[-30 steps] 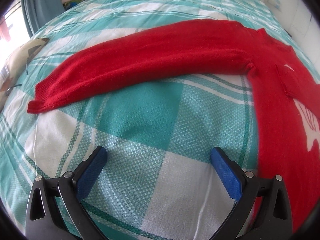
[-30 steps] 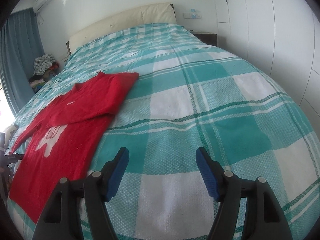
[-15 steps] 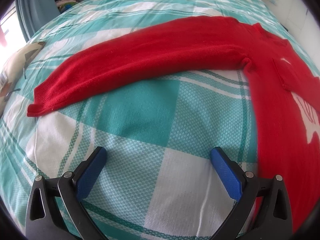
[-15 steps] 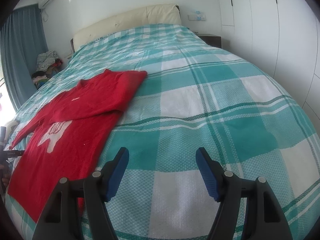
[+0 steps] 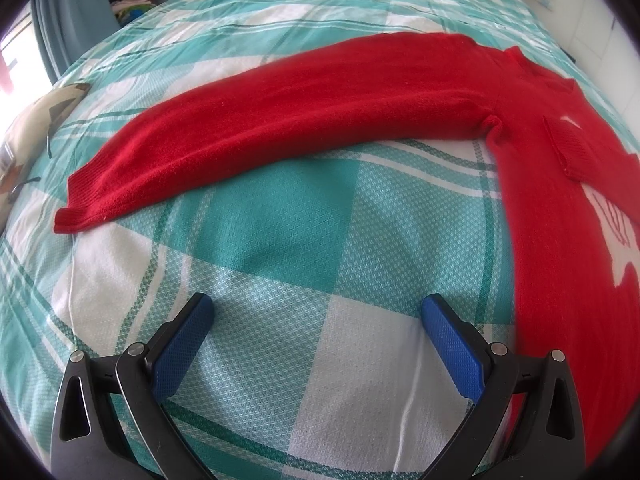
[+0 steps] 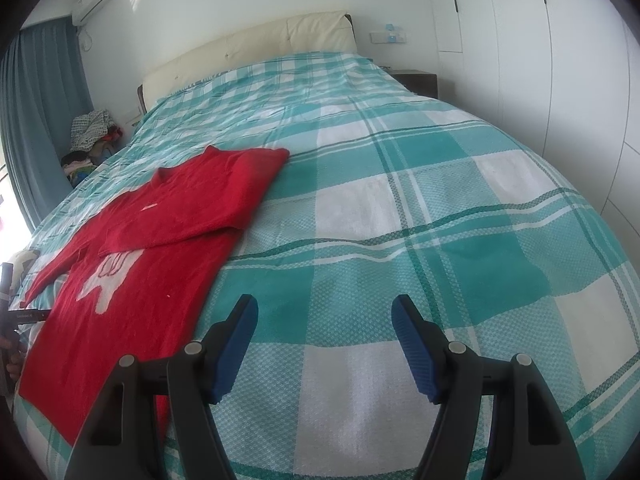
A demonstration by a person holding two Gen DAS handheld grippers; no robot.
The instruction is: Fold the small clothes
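Black left gripper [image 5: 316,316], right gripper [image 6: 324,316]; blue textured pads [image 5: 450,346], silver screws.

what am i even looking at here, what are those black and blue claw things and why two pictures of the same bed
Those claws are hand-held grippers, one in each of a person's hands; no robot arm is involved. Each carries a wide-angle camera looking forward along its two blue-padded fingers, so you get one picture per hand. That lens also makes the bed bulge.

The left wrist view shows the left gripper above a teal and white checked bedspread. A red sweater lies flat, one long sleeve stretched out to the side.

The right wrist view shows the right gripper from the sweater's other side. There the other sleeve is already folded across the chest, above a white design.

Both grippers are open and hold nothing. Behind the bed are a cream headboard and a clothes pile.
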